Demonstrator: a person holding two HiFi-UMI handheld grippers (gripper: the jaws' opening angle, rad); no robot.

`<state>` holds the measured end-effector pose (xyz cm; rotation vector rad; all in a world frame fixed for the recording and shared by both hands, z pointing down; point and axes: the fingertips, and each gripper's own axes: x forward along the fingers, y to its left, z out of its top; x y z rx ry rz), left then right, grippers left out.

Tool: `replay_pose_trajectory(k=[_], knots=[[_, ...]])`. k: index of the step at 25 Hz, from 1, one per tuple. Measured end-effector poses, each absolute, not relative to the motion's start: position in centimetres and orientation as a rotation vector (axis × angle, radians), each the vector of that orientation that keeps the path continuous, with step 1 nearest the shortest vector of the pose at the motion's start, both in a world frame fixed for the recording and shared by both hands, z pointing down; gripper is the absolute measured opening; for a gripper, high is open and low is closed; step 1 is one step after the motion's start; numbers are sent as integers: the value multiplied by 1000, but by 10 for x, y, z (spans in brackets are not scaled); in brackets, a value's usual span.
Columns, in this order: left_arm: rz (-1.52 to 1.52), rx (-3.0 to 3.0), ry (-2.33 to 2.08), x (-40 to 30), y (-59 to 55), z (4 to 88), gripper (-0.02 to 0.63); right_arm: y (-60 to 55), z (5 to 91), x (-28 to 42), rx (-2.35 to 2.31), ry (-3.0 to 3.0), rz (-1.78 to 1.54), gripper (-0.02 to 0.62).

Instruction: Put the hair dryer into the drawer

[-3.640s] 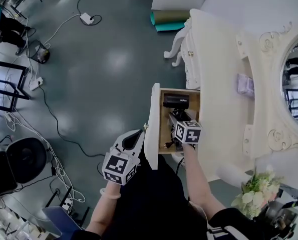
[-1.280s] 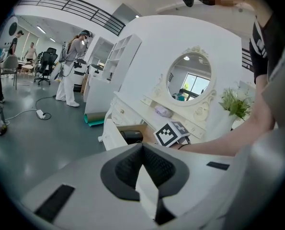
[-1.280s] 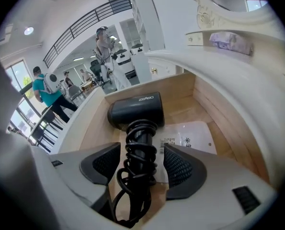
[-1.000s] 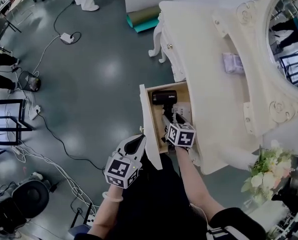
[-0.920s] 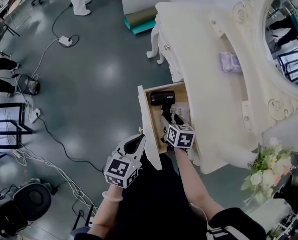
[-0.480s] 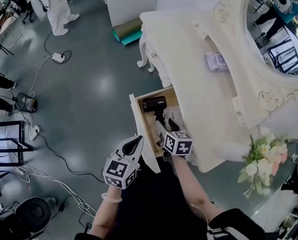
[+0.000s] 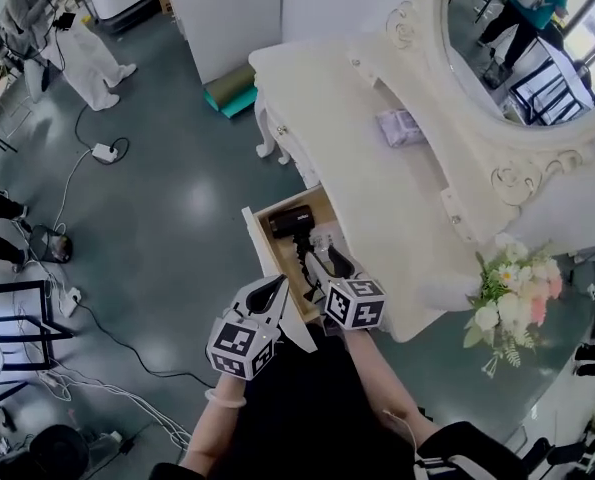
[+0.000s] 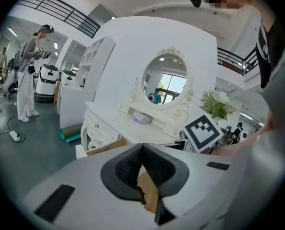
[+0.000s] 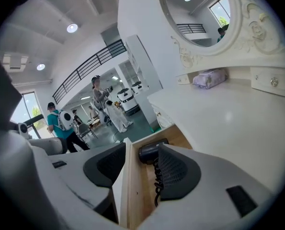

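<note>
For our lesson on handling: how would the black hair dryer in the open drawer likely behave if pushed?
The hair dryer looks rigid and lies flat, so it would probably slide rather than tip. Its coiled cord looks springy and floppy, so it could shift toward the drawer edge.

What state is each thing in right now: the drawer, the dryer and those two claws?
Drawer: pulled open.
Hair dryer: lying inside the drawer, not held.
Left claw: shut, empty.
Right claw: apart and closing, gripping nothing; the drawer's front edge shows between its sides.
</note>
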<state>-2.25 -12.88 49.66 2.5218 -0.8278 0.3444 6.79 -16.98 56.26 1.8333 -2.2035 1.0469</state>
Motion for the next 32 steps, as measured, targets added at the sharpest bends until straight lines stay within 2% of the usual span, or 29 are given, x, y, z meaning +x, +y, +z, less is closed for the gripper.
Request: replay_pose_trajectory(k=[3, 11, 19, 32], knots=[[340, 2537, -806, -15, -130, 493, 20, -165, 544, 77, 1890, -2232, 1029, 187], [327, 2596, -737, 7, -137, 479, 20, -157, 505, 97, 1987, -2295, 1011, 178], [324, 2628, -649, 29, -133, 474, 20, -145, 470, 108, 2090, -2337, 941, 14], [275, 2670, -630, 42, -129, 464, 20, -130, 448, 92, 2074, -2350, 564, 8]])
